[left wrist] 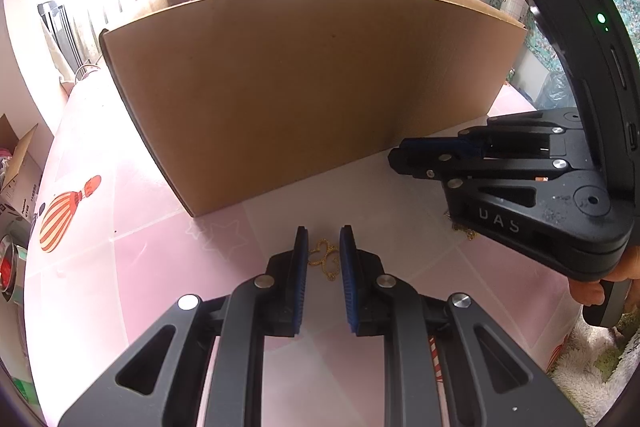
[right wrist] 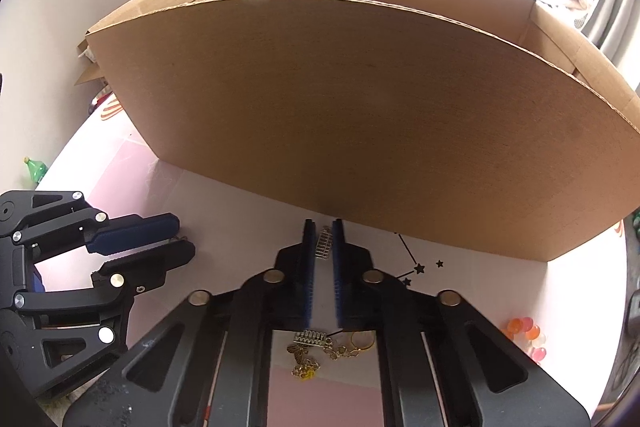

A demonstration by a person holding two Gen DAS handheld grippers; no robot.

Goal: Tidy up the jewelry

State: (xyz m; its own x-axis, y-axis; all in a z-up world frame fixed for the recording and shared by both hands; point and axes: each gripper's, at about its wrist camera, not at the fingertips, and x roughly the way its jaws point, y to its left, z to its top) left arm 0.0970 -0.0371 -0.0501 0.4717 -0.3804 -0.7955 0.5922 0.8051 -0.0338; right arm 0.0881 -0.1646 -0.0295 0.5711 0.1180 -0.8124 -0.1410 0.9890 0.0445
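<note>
Pink table (left wrist: 120, 267): gold pendant (left wrist: 324, 255) btwn left gripper (left wrist: 324, 241) pads.

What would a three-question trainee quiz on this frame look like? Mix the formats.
1. True or false: the top of the cardboard box is closed.
2. Multiple choice: what sits between the fingers of the left hand-held gripper? A) a pearl necklace B) a gold pendant C) a wristwatch
3. Short answer: in the right wrist view, what main colour are the round beads near the right edge of the table?

Key: 1 false, the top is open; 2 B; 3 orange, with some pink or red.
</note>
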